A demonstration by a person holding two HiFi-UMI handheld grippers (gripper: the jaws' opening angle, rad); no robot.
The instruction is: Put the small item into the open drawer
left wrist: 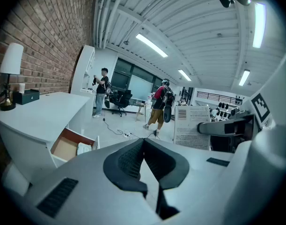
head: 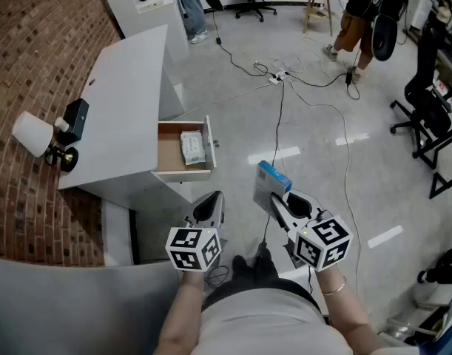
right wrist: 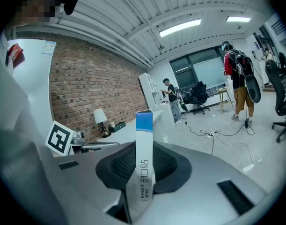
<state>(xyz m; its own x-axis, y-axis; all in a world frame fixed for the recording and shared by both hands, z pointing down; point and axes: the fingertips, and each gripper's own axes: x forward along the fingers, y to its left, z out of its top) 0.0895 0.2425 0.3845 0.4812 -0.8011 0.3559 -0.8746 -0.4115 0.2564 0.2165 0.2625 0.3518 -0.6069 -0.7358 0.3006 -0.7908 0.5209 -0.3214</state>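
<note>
Fingers [left wrist: 126,163] of the left gripper [head: 213,198] are pressed together, empty. Beyond them the open drawer [head: 183,173] juts from the desk's [head: 126,109] near edge, a white packet [head: 191,147] lying at its front end. To the right, the right gripper [head: 283,202] pinches the small blue-and-white box [head: 271,183] upright, well apart from the drawer. Grasping looks done; carrying across and releasing remain.

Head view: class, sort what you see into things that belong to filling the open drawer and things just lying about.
Belongs: small blue-and-white box, clamped in the right gripper; open drawer; white desk.
Lying about: lamp; black box on the desk; cables on the floor; white packet already in the drawer.
</note>
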